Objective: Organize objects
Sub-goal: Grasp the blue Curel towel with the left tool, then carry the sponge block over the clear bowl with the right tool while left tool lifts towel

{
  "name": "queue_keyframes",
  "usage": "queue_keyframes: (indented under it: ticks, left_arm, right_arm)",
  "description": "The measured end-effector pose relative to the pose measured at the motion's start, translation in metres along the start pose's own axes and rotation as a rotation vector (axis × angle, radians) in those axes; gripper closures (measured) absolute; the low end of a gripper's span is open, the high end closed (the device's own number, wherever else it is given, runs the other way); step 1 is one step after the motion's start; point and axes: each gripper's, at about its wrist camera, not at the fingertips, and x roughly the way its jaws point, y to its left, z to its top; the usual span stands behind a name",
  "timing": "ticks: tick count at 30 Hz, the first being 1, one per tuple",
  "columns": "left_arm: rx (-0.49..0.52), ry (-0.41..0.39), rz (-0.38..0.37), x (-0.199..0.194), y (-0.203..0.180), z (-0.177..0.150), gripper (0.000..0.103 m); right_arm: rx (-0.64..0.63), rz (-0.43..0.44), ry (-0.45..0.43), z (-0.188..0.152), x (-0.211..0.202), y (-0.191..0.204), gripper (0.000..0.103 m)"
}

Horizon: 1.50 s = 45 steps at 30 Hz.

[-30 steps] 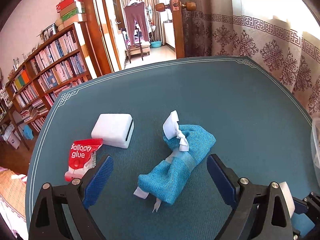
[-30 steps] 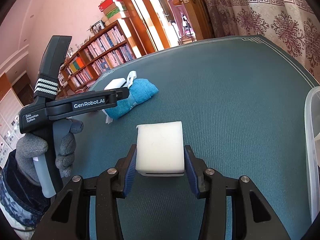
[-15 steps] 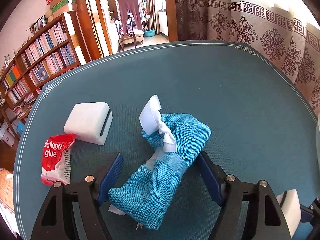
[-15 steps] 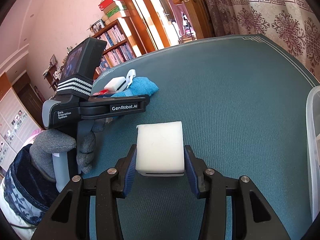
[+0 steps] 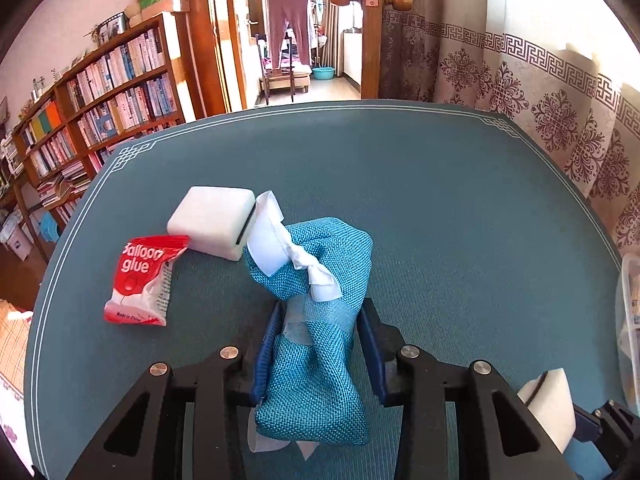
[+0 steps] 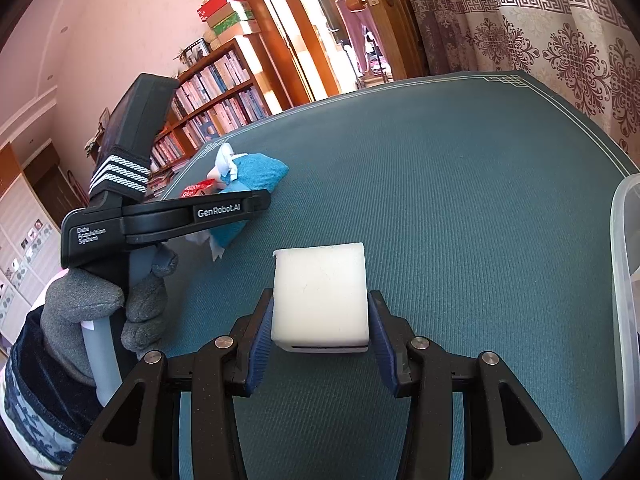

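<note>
My left gripper [image 5: 320, 320] is shut on a blue woven cloth bag [image 5: 316, 344] tied with a white ribbon, its blue pads pressing the bag's waist on the teal table. A second white sponge block [image 5: 212, 226] and a red "Balloon glue" packet [image 5: 142, 280] lie just beyond, to the left. My right gripper [image 6: 320, 320] is shut on a white sponge block [image 6: 320, 292], held low over the table. That block also shows in the left wrist view [image 5: 548, 412]. The left gripper and the bag [image 6: 256, 176] show at left in the right wrist view.
A clear plastic bin [image 6: 624, 280] stands at the table's right edge, also in the left wrist view [image 5: 630, 320]. The table [image 6: 460, 184] has a white border line. Bookshelves, a doorway and patterned curtains are behind.
My left gripper has moved forward over the blue bag and closed on its middle. The right gripper has stayed still, holding the sponge.
</note>
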Motion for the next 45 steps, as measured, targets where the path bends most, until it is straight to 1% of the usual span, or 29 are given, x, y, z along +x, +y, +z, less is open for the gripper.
queue_keyframes:
  ticks: [4,9,14,19,24,35,45]
  left_arm:
    - [-0.042,-0.023,0.014,-0.016,0.005,-0.011,0.062]
    - [-0.065,-0.033,0.022,-0.033,0.008,-0.028,0.062]
    - [-0.103,-0.031,0.016,-0.047,0.016,-0.047,0.062]
    - [-0.118,-0.025,0.021,-0.058,0.018,-0.062,0.062]
    - [-0.115,-0.024,0.030,-0.068,0.016,-0.072,0.062]
    - [-0.086,-0.043,0.007,-0.085,0.003,-0.080,0.062]
    - [-0.067,-0.052,-0.023,-0.092,-0.009,-0.083,0.062]
  right_arm:
    - [-0.003,-0.002,-0.002,0.001,-0.001,-0.001,0.057]
    - [-0.003,-0.007,-0.006,0.003,-0.001,-0.001,0.057]
    - [-0.007,-0.013,-0.014,0.003,-0.001,0.001,0.057]
    - [-0.008,-0.016,-0.025,0.002,-0.003,0.002,0.057]
    - [-0.010,-0.019,-0.039,0.001,-0.006,0.003,0.057]
    - [-0.005,-0.045,-0.071,0.000,-0.017,0.001,0.057]
    - [0.011,-0.027,-0.116,-0.007,-0.052,0.003,0.057]
